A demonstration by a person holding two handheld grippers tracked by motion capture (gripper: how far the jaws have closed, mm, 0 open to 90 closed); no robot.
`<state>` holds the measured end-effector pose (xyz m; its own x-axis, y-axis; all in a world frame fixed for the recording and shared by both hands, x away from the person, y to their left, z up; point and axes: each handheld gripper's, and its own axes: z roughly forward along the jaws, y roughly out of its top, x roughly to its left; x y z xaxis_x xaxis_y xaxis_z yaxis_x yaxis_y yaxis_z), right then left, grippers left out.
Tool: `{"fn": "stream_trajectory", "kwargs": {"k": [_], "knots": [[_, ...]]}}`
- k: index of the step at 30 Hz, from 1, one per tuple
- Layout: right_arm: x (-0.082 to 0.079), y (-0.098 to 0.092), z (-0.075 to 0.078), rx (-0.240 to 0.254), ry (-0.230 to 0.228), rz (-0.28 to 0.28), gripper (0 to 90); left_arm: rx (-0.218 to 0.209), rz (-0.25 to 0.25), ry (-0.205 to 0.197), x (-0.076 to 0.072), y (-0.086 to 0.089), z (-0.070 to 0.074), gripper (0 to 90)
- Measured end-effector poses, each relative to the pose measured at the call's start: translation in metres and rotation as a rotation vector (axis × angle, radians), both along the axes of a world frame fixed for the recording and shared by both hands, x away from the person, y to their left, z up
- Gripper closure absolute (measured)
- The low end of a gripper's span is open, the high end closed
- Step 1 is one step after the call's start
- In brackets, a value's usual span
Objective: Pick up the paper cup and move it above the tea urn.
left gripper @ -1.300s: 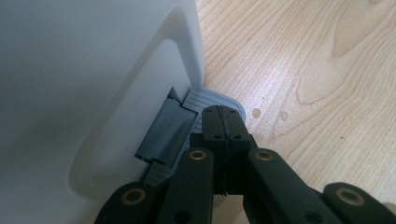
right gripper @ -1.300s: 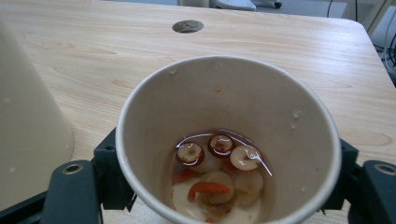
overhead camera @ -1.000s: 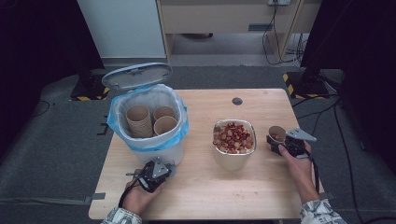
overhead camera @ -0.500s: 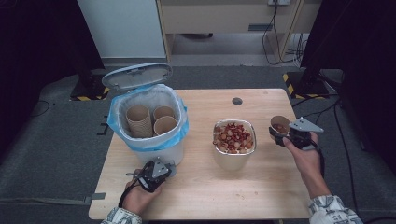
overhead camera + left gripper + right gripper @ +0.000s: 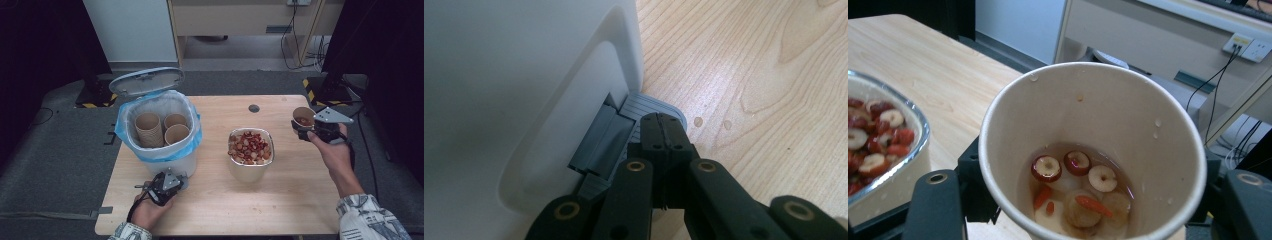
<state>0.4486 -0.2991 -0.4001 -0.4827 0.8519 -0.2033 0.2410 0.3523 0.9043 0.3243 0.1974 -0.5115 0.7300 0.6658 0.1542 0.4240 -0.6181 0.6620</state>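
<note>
right: we lift paper cup (image 5: 303, 117), fingers (image 5: 935, 200) clamped, off tabletop's (image 5: 280, 210) right edge; bowl (image 5: 250, 148) next | left fingers (image 5: 664, 137) closed, pressing bin pedal (image 5: 659, 107)

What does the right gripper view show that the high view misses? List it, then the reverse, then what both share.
Right gripper view alone: the cup's contents up close, red and pale fruit slices lying in a little liquid, and droplets on the inner wall.

High view alone: the bin with its lid up, a blue liner and three cups inside; the left gripper shut at the bin's base; the person's hands and sleeves.

Both: the right gripper shut on the cup, the metal bowl of fruit slices, the wooden table.
</note>
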Motion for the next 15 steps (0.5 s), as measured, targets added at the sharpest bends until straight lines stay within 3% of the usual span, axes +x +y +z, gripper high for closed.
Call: {"fn": "stream_trajectory", "kwargs": {"k": [6,15], "knots": [[0.006,0.002,0.015,-0.011,-0.017,0.006,30.4,0.001,0.001,0.0,0.0,0.0,0.0,89.9],[0.013,0.016,0.023,-0.04,-0.023,0.036,30.4,-0.001,0.001,0.0,0.0,0.0,0.0,89.9]]}}
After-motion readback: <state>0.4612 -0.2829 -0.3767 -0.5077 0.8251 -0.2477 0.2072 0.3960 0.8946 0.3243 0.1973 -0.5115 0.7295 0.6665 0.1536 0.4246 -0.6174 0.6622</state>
